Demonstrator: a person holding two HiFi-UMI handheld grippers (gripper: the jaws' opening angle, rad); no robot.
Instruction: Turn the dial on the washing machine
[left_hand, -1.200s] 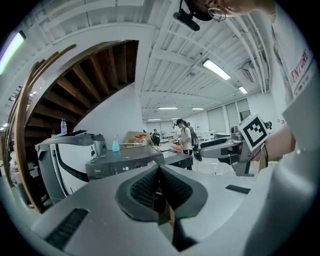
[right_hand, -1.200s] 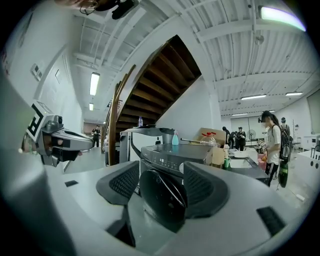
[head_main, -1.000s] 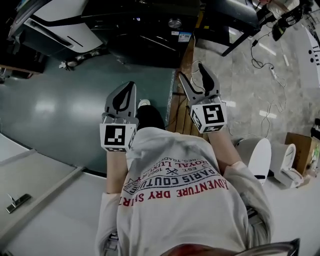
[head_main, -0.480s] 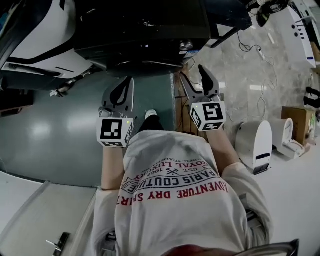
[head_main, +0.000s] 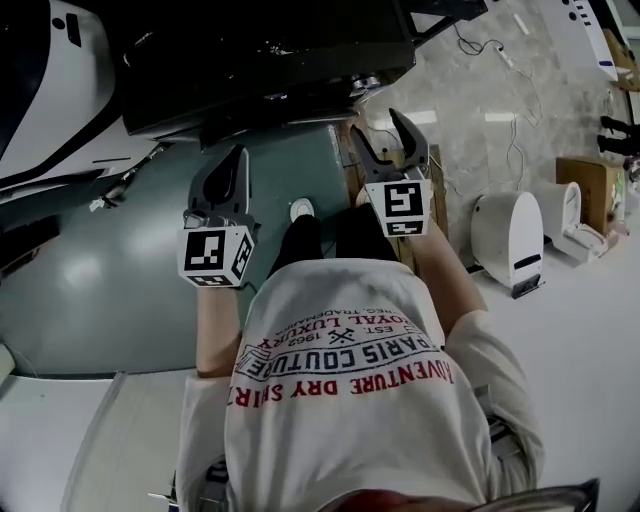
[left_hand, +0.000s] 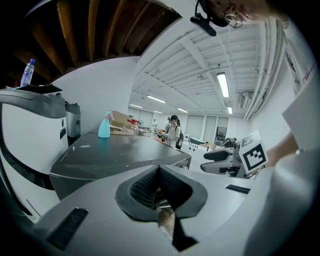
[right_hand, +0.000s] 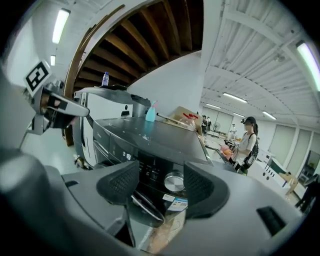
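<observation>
1. Grey-green floor (head_main: 100, 250), with a dark washer (head_main: 260, 50) ahead.
2. Right hand-held gripper (head_main: 377, 128): jaws apart, empty; the dial (right_hand: 174, 182) is ahead of it, untouched.
3. Left hand-held gripper (head_main: 236, 158): jaws together.

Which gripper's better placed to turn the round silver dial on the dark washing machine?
Right. The right gripper has open jaws framing the round silver dial on the dark washing machine. The left gripper is shut, with no dial in its view.
</observation>
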